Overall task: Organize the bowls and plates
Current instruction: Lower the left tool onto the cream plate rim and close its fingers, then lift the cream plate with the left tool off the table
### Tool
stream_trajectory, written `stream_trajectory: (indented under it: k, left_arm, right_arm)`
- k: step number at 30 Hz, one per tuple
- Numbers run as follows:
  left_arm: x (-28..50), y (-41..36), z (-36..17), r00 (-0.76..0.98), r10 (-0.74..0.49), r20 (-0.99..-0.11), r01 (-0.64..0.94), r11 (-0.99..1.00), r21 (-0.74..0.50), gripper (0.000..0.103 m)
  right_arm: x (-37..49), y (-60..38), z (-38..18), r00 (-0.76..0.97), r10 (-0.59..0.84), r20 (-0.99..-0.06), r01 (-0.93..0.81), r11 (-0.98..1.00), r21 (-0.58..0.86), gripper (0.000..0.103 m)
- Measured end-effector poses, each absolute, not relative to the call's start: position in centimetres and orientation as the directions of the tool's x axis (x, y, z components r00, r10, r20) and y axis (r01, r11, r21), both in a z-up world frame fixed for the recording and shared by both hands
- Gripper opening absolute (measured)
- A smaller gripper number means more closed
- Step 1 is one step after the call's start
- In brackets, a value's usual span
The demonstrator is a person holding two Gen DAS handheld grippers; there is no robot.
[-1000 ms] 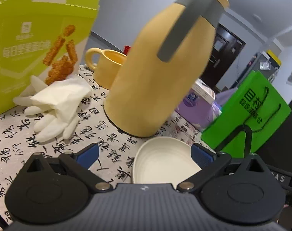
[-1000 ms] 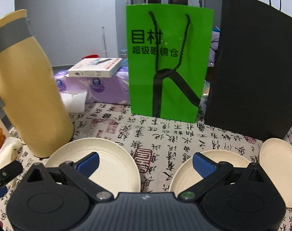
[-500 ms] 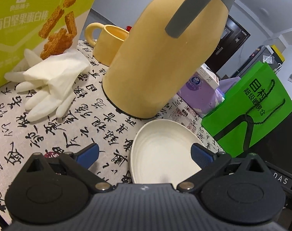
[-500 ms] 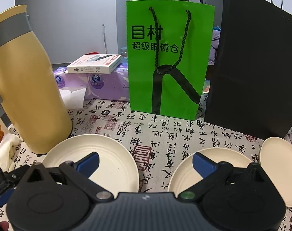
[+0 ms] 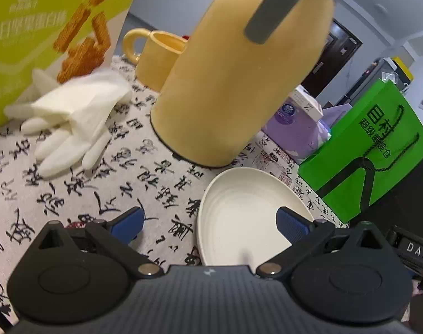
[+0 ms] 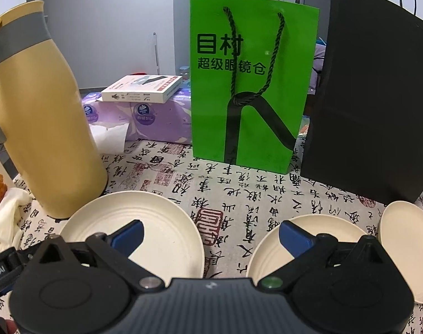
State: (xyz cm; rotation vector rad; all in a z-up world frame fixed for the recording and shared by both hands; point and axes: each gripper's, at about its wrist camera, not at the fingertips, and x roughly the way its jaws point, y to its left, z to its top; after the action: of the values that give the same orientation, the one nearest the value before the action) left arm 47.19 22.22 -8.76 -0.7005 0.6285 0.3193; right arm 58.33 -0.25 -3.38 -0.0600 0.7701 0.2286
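A cream plate (image 5: 239, 211) lies on the calligraphy-print tablecloth just in front of the yellow jug. My left gripper (image 5: 210, 222) is open, low over the cloth, its right finger over the plate and its left finger beside the plate's near-left rim. The right wrist view holds the same plate (image 6: 161, 222) at left, a second cream plate (image 6: 270, 253) at right and a third small dish (image 6: 406, 245) at the far right. My right gripper (image 6: 210, 235) is open above the gap between the two plates, with nothing held.
A tall yellow jug (image 5: 233, 83) stands behind the plate, with a yellow mug (image 5: 158, 55), white gloves (image 5: 72, 122) and a green snack box (image 5: 44, 33) to its left. A green paper bag (image 6: 250, 89), a black bag (image 6: 378, 105) and purple tissue packs (image 6: 139, 117) line the back.
My left gripper has moved forward and down toward the left plate, which now looms larger between its fingers. The right gripper has barely shifted.
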Motion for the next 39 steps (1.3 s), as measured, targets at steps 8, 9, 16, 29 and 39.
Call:
stream_trajectory:
  k: [8, 9, 16, 29, 39]
  left_arm:
    - [47.9, 22.6, -10.1, 0.745, 0.021, -0.666, -0.487, 0.700, -0.523, 0.089]
    - [47.9, 22.6, -10.2, 0.742, 0.025, -0.670, -0.491, 0.700, -0.519, 0.088]
    - [48.2, 22.1, -10.4, 0.742, 0.050, -0.669, -0.482, 0.733, -0.479, 0.072]
    - [48.7, 21.7, -11.2, 0.736, 0.009, -0.677, -0.457, 0.745, -0.486, 0.018]
    - [48.8, 21.8, -11.2, 0.730, 0.044, -0.682, -0.471, 0.756, -0.455, 0.012]
  right_arm:
    - [59.0, 0.7, -4.7, 0.658, 0.163, -0.735, -0.243, 0.970, -0.003, 0.092]
    - [59.2, 0.9, -4.9, 0.647, 0.160, -0.746, -0.248, 0.969, -0.006, 0.089]
    - [60.1, 2.9, -6.8, 0.600, 0.129, -0.790, -0.261, 0.964, -0.041, 0.055]
    - [61.4, 3.5, -9.1, 0.549, 0.074, -0.832, -0.179, 0.983, -0.030, 0.022]
    - [60.2, 2.9, -8.4, 0.575, 0.074, -0.815, -0.162, 0.987, -0.025, 0.011]
